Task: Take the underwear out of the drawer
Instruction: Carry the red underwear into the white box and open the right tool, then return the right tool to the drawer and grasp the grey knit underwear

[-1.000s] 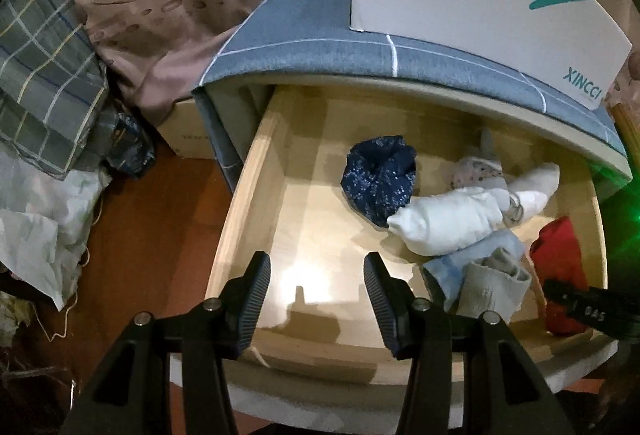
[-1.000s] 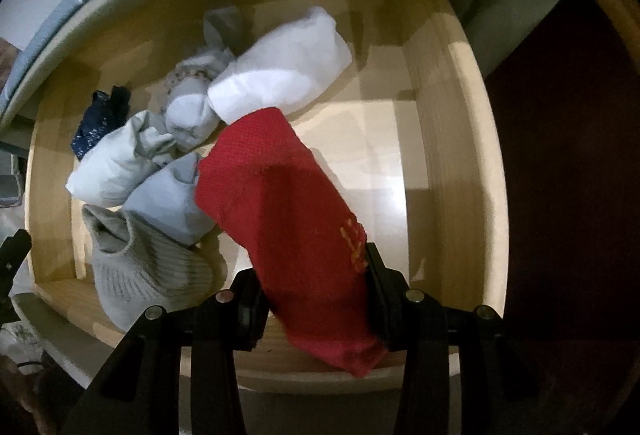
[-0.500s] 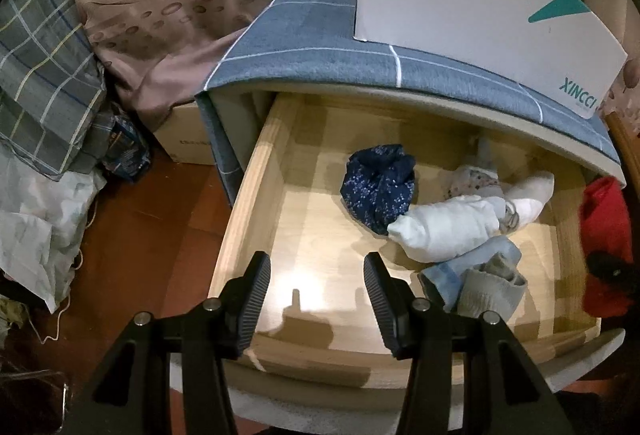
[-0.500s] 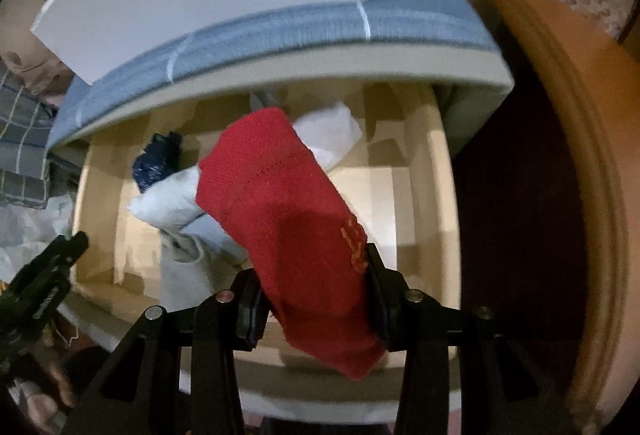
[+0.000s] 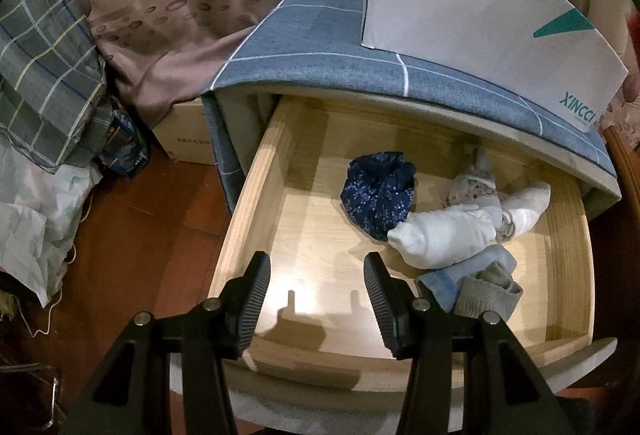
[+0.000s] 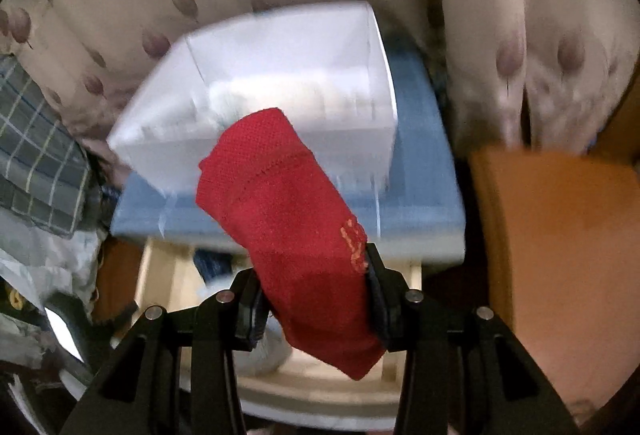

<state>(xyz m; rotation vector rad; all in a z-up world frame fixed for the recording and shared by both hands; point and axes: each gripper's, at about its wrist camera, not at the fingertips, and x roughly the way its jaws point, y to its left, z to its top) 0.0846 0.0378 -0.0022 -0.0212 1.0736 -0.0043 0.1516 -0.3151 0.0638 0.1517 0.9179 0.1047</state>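
My right gripper (image 6: 314, 293) is shut on a rolled red piece of underwear (image 6: 288, 203), held up above the open wooden drawer (image 5: 572, 259). The roll sticks out past both pads, in front of a white box (image 6: 280, 87). My left gripper (image 5: 316, 299) hangs open over the drawer's bare front left part, with nothing between its fingers. Inside the drawer lie a dark blue dotted roll (image 5: 378, 191), a white roll (image 5: 440, 237), a light blue roll (image 5: 466, 277), a grey knit roll (image 5: 490, 295) and a pale patterned roll (image 5: 474, 189).
The drawer belongs to a nightstand with a blue checked cloth top (image 5: 320, 51), on which the white XINCCI box (image 5: 480, 19) stands. Leaf-patterned bedding (image 5: 168, 3), a plaid cloth (image 5: 44, 59) and a cardboard box (image 5: 184, 131) lie to the left. An orange wooden surface (image 6: 560, 255) is on the right.
The right gripper has risen with the red roll, out of the drawer and up to the level of the white box. The red roll has left the left wrist view. The left gripper has barely moved.
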